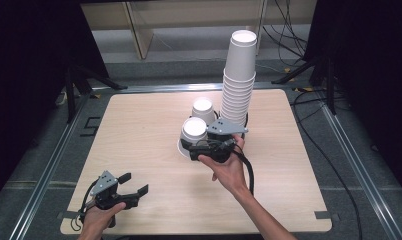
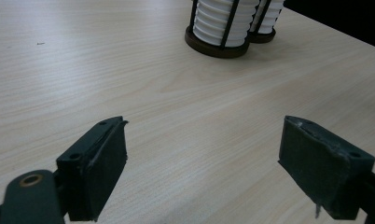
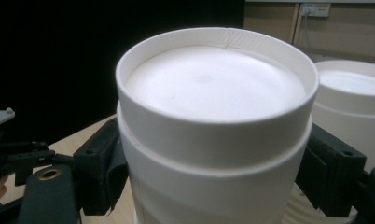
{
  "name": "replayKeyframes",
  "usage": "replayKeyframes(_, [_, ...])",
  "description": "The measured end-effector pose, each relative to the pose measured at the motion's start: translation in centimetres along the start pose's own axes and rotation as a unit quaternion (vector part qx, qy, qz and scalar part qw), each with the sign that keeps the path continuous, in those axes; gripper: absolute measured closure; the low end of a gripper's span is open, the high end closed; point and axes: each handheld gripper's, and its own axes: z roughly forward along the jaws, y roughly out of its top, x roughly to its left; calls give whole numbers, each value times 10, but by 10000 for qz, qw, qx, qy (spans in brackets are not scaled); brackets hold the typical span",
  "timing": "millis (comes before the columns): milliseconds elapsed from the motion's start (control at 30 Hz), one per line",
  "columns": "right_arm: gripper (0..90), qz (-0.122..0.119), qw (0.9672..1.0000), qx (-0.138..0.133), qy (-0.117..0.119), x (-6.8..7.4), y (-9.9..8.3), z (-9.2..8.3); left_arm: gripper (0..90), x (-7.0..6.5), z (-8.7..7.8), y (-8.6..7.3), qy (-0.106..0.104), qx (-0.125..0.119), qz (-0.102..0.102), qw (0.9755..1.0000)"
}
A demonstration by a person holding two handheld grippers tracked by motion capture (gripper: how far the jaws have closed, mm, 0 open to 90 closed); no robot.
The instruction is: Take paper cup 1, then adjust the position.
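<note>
The right gripper (image 1: 201,147) has its jaws pressed against both sides of an upside-down white paper cup (image 3: 213,130), which appears to be the top of a short nested pair; the lower edge of that pair is cut off at the bottom of the right gripper view, so whether it rests on the worktop (image 1: 139,135) cannot be told there. In the high view the held cup (image 1: 194,131) sits just in front and left of the tall stack of paper cups (image 1: 238,80), with its lower part hidden behind the gripper body and the person's hand (image 1: 229,167). A second upturned cup (image 1: 203,110) stands between the held cup and the tall stack, just beside both. The stack's base is hidden behind the grey plate in the high view; the left gripper view shows its dark ringed holder (image 2: 218,44), the upper cups cut off by the frame. The left gripper (image 1: 134,184) lies well apart from the stack, near the worktop's front left corner, its jaws spread wide with nothing but bare wood between them
</note>
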Motion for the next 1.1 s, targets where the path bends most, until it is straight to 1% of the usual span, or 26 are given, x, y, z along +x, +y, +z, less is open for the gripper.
replayKeyframes(67, [207, 9, 10000, 27, 38, 0, -3, 1, 148, -1, -1, 1, 77, 80, 3, 9999])
replayKeyframes(100, [207, 33, 9999, 72, 78, -1, -8, 1, 148, -1, -1, 0, -19, -23, -18, 10000])
replayKeyframes(133, [207, 79, 9999, 116, 102, 0, -10, 0, 148, -1, -1, 0, 13, -10, -13, 10000])
replayKeyframes(167, [207, -25, 9999, 78, 134, -1, -13, 1, 148, -1, -1, 0, -21, -32, -17, 10000])
replayKeyframes(367, [207, 46, 9993, 198, 313, 1, -26, 6, 148, -2, -1, 0, -61, -78, -32, 9999])
replayKeyframes(400, [207, -7, 9992, 217, 341, 1, -28, 7, 148, -2, -2, 1, -53, -32, 17, 10000])
replayKeyframes(433, [207, 110, 9987, 264, 431, 2, -31, 8, 148, -3, -2, 1, -89, -74, -7, 9999])
replayKeyframes(467, [207, 106, 9985, 299, 449, 2, -32, 8, 148, -3, -2, 1, -130, -81, 30, 9999])
replayKeyframes(500, [207, 102, 9981, 254, 555, 3, -34, 10, 148, -4, -1, 1, -225, -193, 11, 9996])
replayKeyframes(533, [207, 103, 9978, 332, 562, 4, -36, 10, 148, -5, 0, 1, -318, -222, 67, 9992])
replayKeyframes(567, [207, 148, 9971, 300, 680, 5, -37, 12, 148, -7, 0, 2, -353, -255, 61, 9990])
replayKeyframes(600, [207, 176, 9972, 319, 647, 6, -38, 12, 148, -8, -1, 2, -337, -174, 132, 9992])
replayKeyframes(633, [207, 234, 9967, 375, 678, 7, -39, 12, 148, -9, 0, 2, -388, -200, 171, 9989])
replayKeyframes(667, [207, 173, 9967, 342, 716, 8, -40, 14, 148, -10, 2, 2, -482, -296, 198, 9982])
replayKeyframes(700, [207, 73, 9967, 300, 757, 8, -41, 15, 148, -11, 3, 2, -506, -288, 258, 9980])
replayKeyframes(733, [207, 138, 9957, 295, 865, 10, -42, 17, 148, -12, 2, 3, -496, -242, 353, 9979])
replayKeyframes(767, [207, 138, 9957, 295, 865, 10, -42, 17, 148, -12, 2, 3, -496, -242, 353, 9979])
replayKeyframes(800, [207, 24, 9957, 327, 864, 13, -43, 19, 148, -13, 4, 3, -626, -327, 330, 9970])
replayKeyframes(833, [207, 32, 9952, 372, 900, 15, -44, 19, 148, -16, 5, 4, -749, -401, 372, 9957])
replayKeyframes(900, [207, 18, 9941, 357, 1025, 18, -46, 22, 147, -19, 4, 6, -824, -402, 480, 9946])
replayKeyframes(933, [207, 25, 9938, 430, 1025, 19, -46, 22, 148, -21, 6, 5, -951, -522, 516, 9928])
replayKeyframes(967, [207, 25, 9938, 430, 1025, 19, -46, 22, 148, -21, 6, 5, -951, -522, 516, 9928])
replayKeyframes(1000, [207, -24, 9935, 399, 1066, 21, -47, 24, 148, -24, 6, 6, -987, -561, 614, 9916])
replayKeyframes(1033, [207, 45, 9924, 430, 1149, 24, -47, 25, 148, -25, 7, 6, -1036, -597, 642, 9907])
replayKeyframes(1067, [207, -67, 9921, 407, 1182, 26, -48, 26, 147, -26, 8, 6, -1075, -594, 668, 9902])
replayKeyframes(1100, [207, -67, 9921, 407, 1182, 26, -48, 26, 147, -27, 8, 6, -1090, -580, 698, 9899])
